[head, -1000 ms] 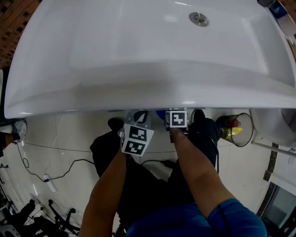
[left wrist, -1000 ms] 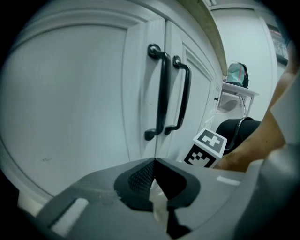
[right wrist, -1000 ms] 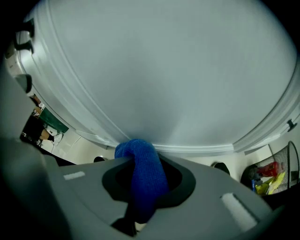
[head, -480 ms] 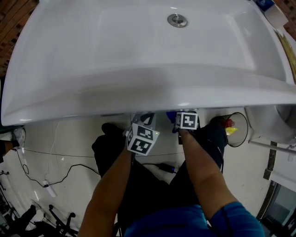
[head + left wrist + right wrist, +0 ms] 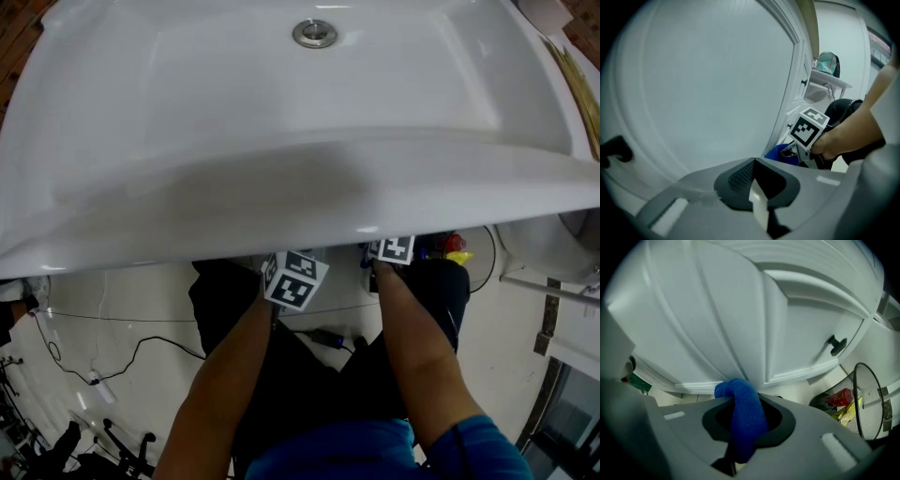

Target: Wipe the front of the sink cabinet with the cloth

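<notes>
Below the sink [image 5: 281,141], cabinet front [image 5: 740,310]: white panelled doors, directly ahead of both claws.
Cloth [image 5: 739,397]: blue, long axis pointing at the door seam; contact unclear.
Right claw [image 5: 743,423]: pinching the cloth, nearer.
Left claw [image 5: 755,180]: pressed together, empty.

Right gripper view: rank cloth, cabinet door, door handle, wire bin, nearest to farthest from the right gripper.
1. cloth, in the jaws.
2. cabinet door, just ahead.
3. door handle, upper right, and wire bin, lower right: too close to call.
</notes>
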Demonstrator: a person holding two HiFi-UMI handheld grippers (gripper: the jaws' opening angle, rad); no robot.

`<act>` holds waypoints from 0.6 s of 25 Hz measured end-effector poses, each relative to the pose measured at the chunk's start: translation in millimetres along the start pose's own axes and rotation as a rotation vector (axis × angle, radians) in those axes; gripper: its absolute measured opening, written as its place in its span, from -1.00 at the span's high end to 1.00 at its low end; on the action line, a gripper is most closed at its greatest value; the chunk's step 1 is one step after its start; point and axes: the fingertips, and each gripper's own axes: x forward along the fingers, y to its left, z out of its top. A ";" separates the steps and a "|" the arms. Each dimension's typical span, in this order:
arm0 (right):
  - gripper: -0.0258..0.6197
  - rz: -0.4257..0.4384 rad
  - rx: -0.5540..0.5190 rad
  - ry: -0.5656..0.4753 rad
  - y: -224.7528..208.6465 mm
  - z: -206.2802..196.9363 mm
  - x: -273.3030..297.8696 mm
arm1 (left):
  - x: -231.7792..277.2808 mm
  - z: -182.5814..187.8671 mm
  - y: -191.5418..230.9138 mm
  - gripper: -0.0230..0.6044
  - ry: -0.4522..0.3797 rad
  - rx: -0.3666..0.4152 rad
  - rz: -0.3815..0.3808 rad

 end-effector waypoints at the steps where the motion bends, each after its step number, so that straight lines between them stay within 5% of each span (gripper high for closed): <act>1: 0.74 0.034 0.004 -0.022 3.2 4.4 -0.4 | 3.4 1.9 -4.4 0.91 0.005 0.011 -0.007; 9: 0.74 0.477 0.026 -0.359 66.6 64.2 -9.6 | 17.6 12.2 -22.7 0.91 0.001 0.031 -0.025; 15: 0.74 0.632 0.023 -0.518 74.7 53.6 -64.9 | -2.0 30.9 -20.9 0.91 -0.094 -0.083 0.003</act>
